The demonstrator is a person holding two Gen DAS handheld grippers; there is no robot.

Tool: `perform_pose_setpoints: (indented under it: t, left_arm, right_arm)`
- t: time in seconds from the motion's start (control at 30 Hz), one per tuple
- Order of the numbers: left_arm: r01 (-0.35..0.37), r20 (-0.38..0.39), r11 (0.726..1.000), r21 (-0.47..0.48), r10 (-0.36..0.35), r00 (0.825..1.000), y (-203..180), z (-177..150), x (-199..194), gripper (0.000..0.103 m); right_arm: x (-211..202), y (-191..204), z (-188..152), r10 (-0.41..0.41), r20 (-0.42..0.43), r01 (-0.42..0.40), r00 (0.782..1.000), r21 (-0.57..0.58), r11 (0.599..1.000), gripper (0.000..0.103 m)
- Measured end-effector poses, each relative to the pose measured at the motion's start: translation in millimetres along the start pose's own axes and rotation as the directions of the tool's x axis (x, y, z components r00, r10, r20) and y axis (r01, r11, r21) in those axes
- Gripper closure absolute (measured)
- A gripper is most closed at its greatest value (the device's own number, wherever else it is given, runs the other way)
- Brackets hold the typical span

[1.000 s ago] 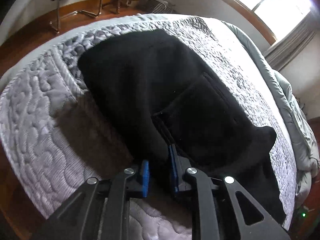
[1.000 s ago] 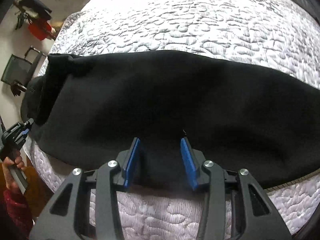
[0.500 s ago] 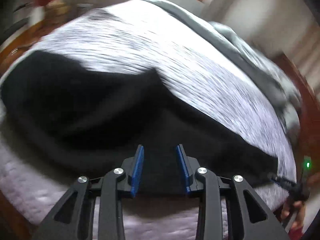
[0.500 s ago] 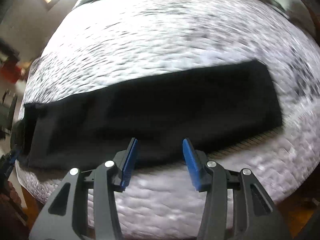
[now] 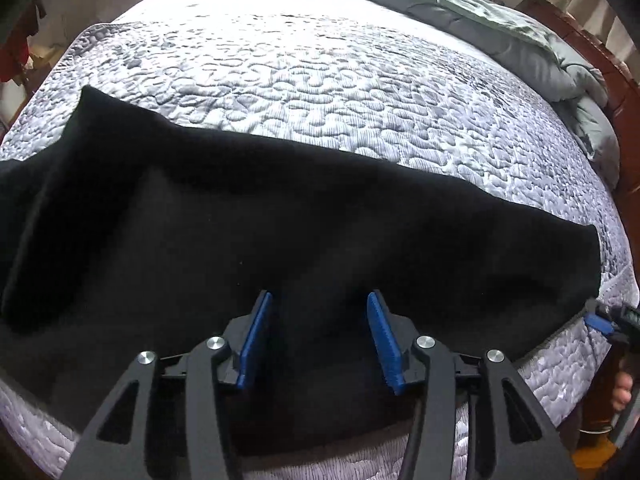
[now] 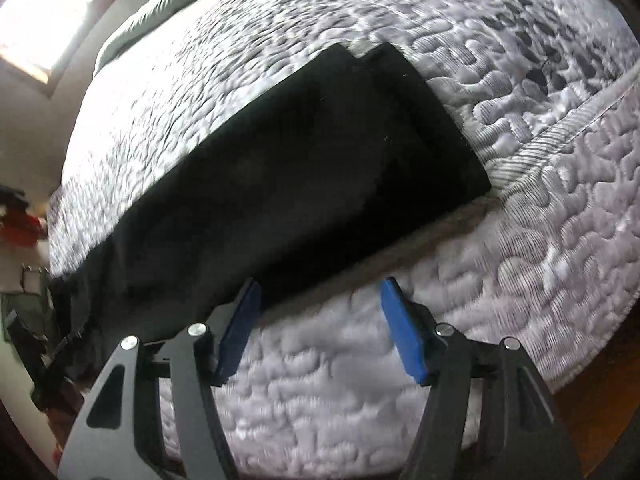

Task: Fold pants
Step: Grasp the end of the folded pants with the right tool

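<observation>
Right now your left hand-held gripper (image 5: 318, 336) hangs over the near edge of the black pants (image 5: 280, 232), jaws opening, cloth below them but nothing pinched. Your right hand-held gripper (image 6: 320, 330) is also opening and holds nothing; its left pad overlaps the near hem while the rest of the gap shows bare quilt. The pants lie as a long dark band across the near part of the bed (image 5: 320, 80), one leg end squared off at the far right in the right wrist view. They look soft, limp and fairly thick, likely to sag and drag, so pinch through both layers at a corner. Beyond, a grey duvet (image 5: 500, 28) is bunched at the far side.
</observation>
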State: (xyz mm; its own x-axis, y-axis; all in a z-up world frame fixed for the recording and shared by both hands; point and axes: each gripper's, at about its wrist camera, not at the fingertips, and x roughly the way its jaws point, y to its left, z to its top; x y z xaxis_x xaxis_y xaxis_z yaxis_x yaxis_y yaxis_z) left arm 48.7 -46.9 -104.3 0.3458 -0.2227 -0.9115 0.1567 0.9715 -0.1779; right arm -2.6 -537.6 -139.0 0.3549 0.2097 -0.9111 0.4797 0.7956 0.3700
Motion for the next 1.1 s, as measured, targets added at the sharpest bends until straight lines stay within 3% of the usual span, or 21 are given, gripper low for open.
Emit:
perform_pose_setpoints:
  t: [0.13,0.27,0.37,0.43,0.5,0.57,0.7,0.8,0.87,0.93,1.0,1.03,1.1]
  left_arm:
    - [0.003,-0.005,1.000,0.002,-0.003,1.000,3,1,0,0.052]
    - [0.003,-0.011,1.000,0.001,-0.003,1.000,-5,6,6,0.044]
    - [-0.006,-0.011,1.000,0.010,0.006,1.000,-9,6,8,0.038]
    - [-0.020,-0.010,0.999,0.028,0.021,1.000,-13,5,9,0.035]
    - [-0.034,-0.011,0.998,0.049,0.035,0.999,-16,4,10,0.034]
    - [-0.027,-0.012,0.999,0.047,0.028,1.000,-15,4,8,0.034]
    - [0.012,-0.005,1.000,-0.028,-0.012,1.000,-4,6,-5,0.034]
    - [0.017,0.063,0.999,-0.031,-0.015,0.998,-1,7,-23,0.034]
    - [0.010,0.092,1.000,-0.015,-0.009,0.996,-1,6,-28,0.034]
    - [-0.003,0.050,1.000,-0.013,0.004,0.999,0,4,-13,0.034]
    - [-0.016,0.004,1.000,-0.014,0.016,1.000,1,1,7,0.034]
    - [-0.030,0.016,1.000,0.005,0.030,0.999,-1,-1,11,0.033]
    - [-0.053,0.022,0.997,0.057,0.052,0.998,-10,-2,12,0.026]
  right_arm:
    - [7,-21,18,0.112,0.017,-0.113,0.994,0.087,0.990,0.033]
    - [3,-32,27,0.198,0.036,-0.201,0.980,0.136,0.970,0.033]
    - [2,-44,33,0.220,0.032,-0.223,0.975,0.147,0.964,0.035]
    - [0,-50,38,0.187,0.024,-0.188,0.982,0.139,0.972,0.043]
    - [2,-51,41,0.134,0.015,-0.134,0.991,0.143,0.981,0.057]
    - [-5,-42,36,0.077,0.031,-0.080,0.997,0.116,0.990,0.091]
    - [-44,-38,34,0.171,0.135,-0.184,0.976,0.094,0.978,0.095]
    - [-79,-44,35,0.222,0.205,-0.241,0.953,0.073,0.968,0.095]
    - [-100,-43,37,0.185,0.261,-0.202,0.947,0.038,0.979,0.095]
    - [-95,-41,42,0.091,0.251,-0.103,0.964,0.034,0.994,0.095]
    - [-70,-53,45,0.056,0.165,-0.065,0.985,0.050,0.997,0.094]
    - [-50,-61,46,0.023,0.102,-0.030,0.995,0.068,0.997,0.094]
    - [-33,-68,41,-0.011,0.059,0.008,0.998,0.051,0.999,0.091]
